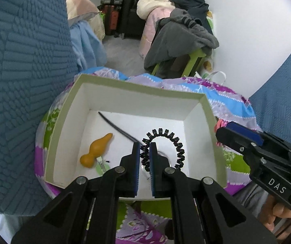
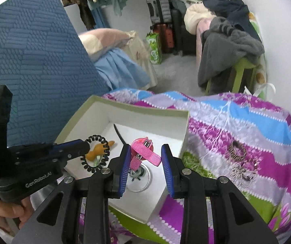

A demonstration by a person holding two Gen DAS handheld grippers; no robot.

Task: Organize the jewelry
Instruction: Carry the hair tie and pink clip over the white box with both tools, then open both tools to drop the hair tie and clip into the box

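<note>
One white box [image 1: 196, 99] with a green rim sits on a bright patchwork quilt [image 2: 237, 122] of purple, blue and green. Inside the box there is one orange gourd-shaped piece [image 1: 95, 150], one long thin black stick [image 1: 117, 126], one black spiral hair tie [image 1: 165, 142], one clear ring [image 2: 148, 180] and one pink ribbon clip [image 2: 144, 152]. Out on the quilt, to the right of the box, lies one little heap of silver chain and beads [image 2: 242, 167]; it is too blurry to count the pieces in it. The left gripper [image 1: 144, 145] reaches down into the box from the near side, and its blue-padded jaws are pressed close on one side of the spiral hair tie, pinching the coil between them. The rest of the loop curves up and over to the right of the jaws. The right gripper [image 2: 145, 154] comes in over the right part of the box, pointing down at the box floor. Its jaws are spread wide, one on each side of the pink ribbon clip. The clip touches the left pad, or very nearly; the right jaw stands just off the ribbon's end. A hand [image 2: 7, 213] wraps around the left gripper's handle, low on the left in the right wrist view.
</note>
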